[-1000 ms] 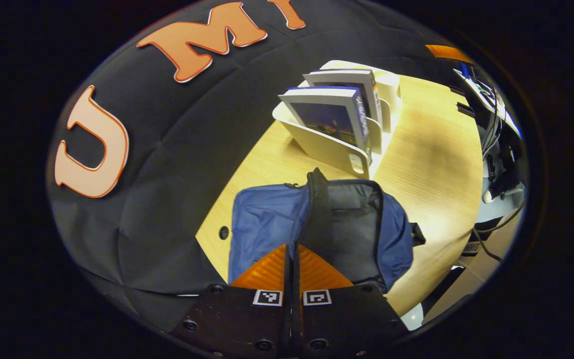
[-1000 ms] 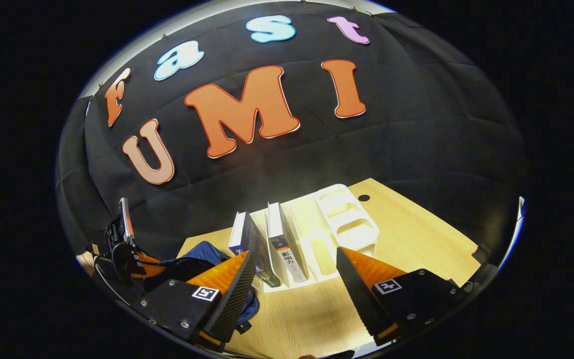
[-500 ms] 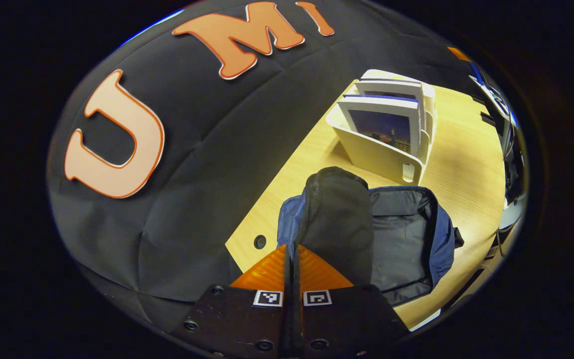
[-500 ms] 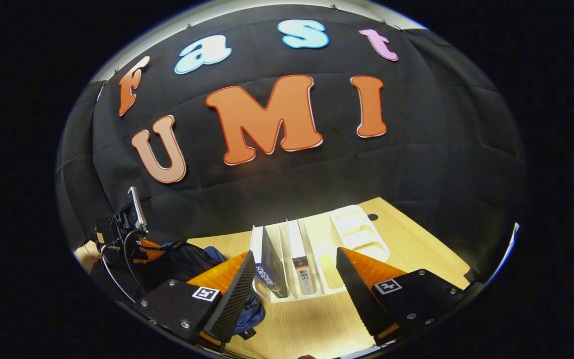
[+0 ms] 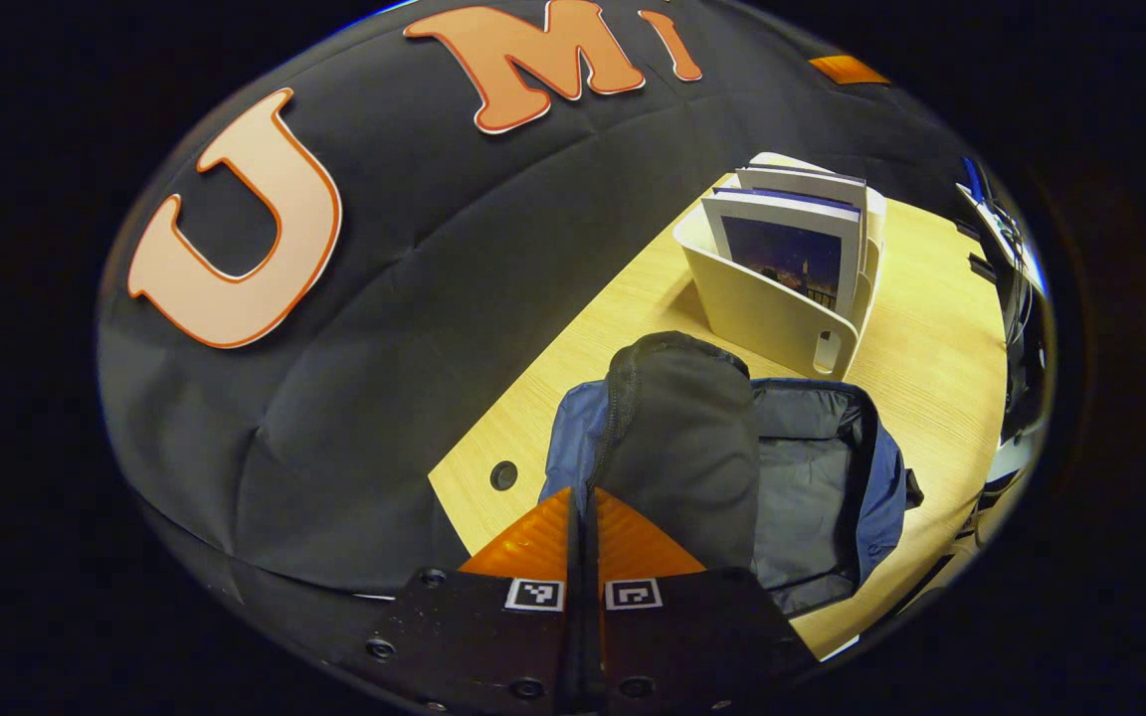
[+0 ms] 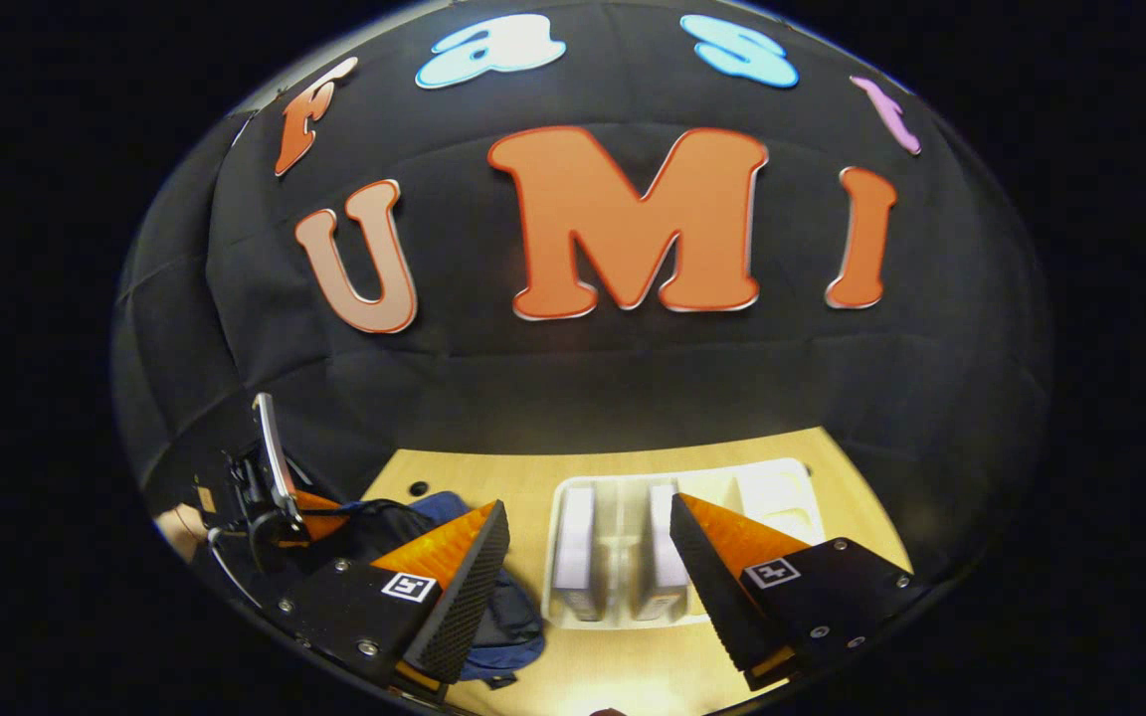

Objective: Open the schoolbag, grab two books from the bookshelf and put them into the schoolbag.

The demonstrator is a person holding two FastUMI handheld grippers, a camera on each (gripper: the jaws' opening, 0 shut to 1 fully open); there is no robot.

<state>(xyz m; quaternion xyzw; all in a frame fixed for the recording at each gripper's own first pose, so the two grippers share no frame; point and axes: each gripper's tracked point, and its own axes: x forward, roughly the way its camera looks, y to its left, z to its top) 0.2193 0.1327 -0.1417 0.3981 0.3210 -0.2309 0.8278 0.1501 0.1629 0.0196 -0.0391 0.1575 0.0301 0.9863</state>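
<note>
The right tool (image 6: 588,582) has swung to hang above the bookshelf (image 6: 623,607), whose books (image 6: 574,557) now show top-on.

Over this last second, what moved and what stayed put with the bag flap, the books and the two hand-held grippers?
The left hand-held gripper, shut on the schoolbag flap, pulled it up and back, exposing the schoolbag interior. The right hand-held gripper, open, swung round to face the bookshelf squarely from above, with the two books between its fingers in view but untouched. Books, bookshelf and schoolbag stayed in place on the table.
</note>
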